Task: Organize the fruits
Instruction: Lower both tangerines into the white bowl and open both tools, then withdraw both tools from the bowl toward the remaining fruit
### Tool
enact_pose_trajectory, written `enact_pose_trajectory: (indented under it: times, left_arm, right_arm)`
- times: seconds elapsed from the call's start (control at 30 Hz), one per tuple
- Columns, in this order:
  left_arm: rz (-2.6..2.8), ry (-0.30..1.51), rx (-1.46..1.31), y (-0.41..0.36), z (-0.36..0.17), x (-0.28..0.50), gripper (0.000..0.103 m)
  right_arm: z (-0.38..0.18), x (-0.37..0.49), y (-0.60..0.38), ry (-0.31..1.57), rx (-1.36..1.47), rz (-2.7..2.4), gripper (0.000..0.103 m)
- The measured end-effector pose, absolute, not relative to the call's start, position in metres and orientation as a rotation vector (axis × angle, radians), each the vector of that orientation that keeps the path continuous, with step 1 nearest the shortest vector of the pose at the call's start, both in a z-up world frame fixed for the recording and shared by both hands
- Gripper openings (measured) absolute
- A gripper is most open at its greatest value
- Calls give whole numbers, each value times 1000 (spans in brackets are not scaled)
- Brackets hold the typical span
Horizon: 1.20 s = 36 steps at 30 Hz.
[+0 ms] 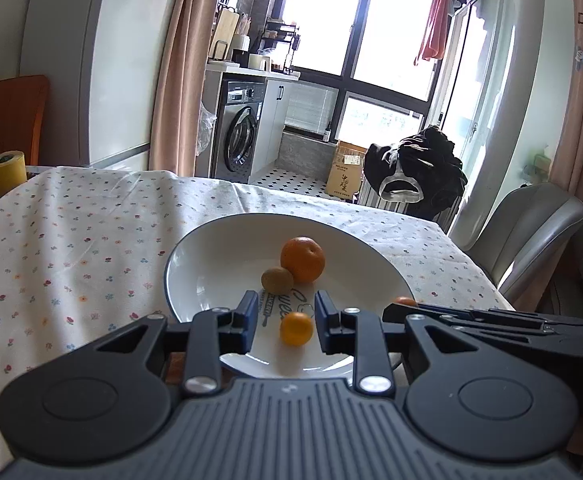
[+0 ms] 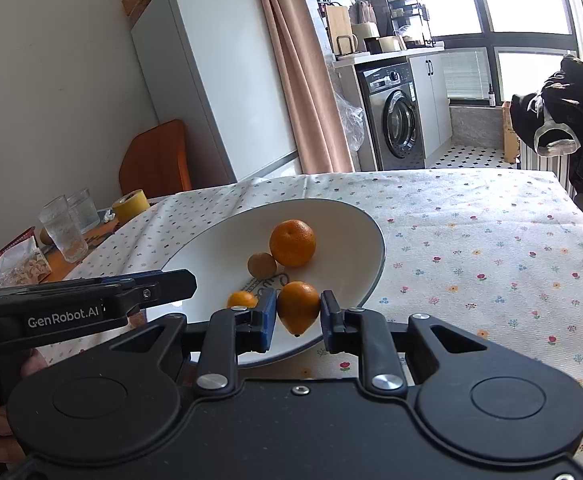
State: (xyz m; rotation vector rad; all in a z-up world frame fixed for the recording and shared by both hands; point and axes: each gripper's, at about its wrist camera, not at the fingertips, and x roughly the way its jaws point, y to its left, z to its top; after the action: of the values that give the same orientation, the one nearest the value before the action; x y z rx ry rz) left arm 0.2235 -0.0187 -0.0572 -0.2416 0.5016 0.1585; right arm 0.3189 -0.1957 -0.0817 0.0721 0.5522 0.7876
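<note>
While my right gripper (image 2: 295,314) clamps a pointed orange fruit (image 2: 298,306) between its blue pads, it hangs over the near rim of the white plate (image 2: 343,220). I see my left gripper (image 1: 285,320) parted, nothing between its fingers, poised over the plate's near edge with a small orange fruit (image 1: 296,329) lying on the plate in the gap below. Deeper in the plate sit a large orange (image 1: 302,259) and a kiwi (image 1: 277,279), touching each other. That plate rests on the flowered tablecloth (image 2: 491,248), towards the table's near edge. At the far left corner stand a yellow tape roll (image 2: 130,205) and two glasses (image 2: 64,232).
</note>
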Motion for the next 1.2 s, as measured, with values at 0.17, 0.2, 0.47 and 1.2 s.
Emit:
enact_pose_trajectory:
  times: [0.17, 0.2, 0.47, 1.2]
  left_arm:
    - [189, 525, -258, -12, -61, 218, 30]
    - [191, 526, -258, -12, -62, 217, 33]
    - [228, 516, -264, -8, -62, 201, 57]
    - [234, 514, -345, 10, -46, 153, 94]
  right_arm:
    - [-81, 317, -196, 544, 77, 796, 22]
    - [-81, 316, -196, 542, 78, 795, 23]
    - [-79, 314, -194, 539, 72, 792, 26]
    - [-56, 273, -198, 522, 38, 762, 84]
